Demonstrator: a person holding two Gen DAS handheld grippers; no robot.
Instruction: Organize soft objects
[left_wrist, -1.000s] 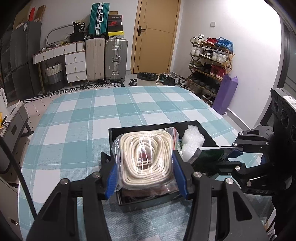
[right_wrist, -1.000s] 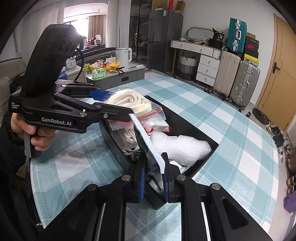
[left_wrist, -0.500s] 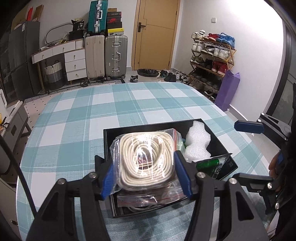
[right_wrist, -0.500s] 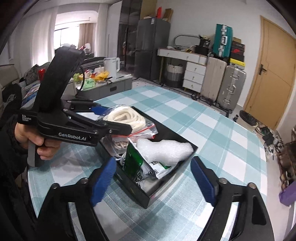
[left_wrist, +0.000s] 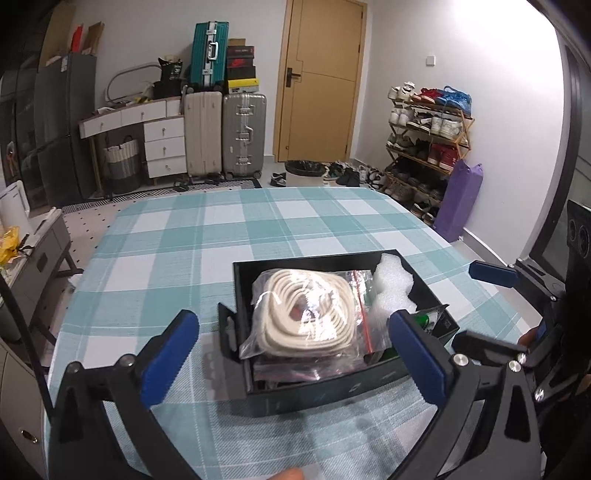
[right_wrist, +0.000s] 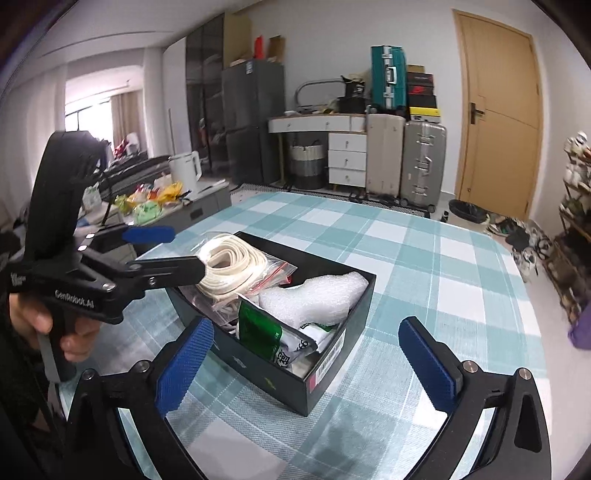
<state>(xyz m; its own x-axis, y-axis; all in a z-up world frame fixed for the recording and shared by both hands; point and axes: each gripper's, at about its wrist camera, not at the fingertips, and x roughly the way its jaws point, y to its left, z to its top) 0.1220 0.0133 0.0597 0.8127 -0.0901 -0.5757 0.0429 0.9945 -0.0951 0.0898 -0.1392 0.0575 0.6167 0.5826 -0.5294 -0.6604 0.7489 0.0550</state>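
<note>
On the teal-and-white checked tablecloth (left_wrist: 258, 229), the left gripper (left_wrist: 293, 354) now stands spread wide and empty; a second ago it was pinching the clear zip bag of coiled cream rope (left_wrist: 306, 317). That bag now rests on other bags at the left end of the black rectangular cardboard box (left_wrist: 332, 391). Right of it lies a lumpy white foam-wrap wad (right_wrist: 314, 299), then a glossy green-and-white sachet (right_wrist: 266, 332) leaning at the near end, released by the right gripper (right_wrist: 306, 362), likewise spread and withdrawn. Judgement: both soft items are deposited; the packing step appears complete. Contents are pliable, crinkled plastic; the box is rigid.
</note>
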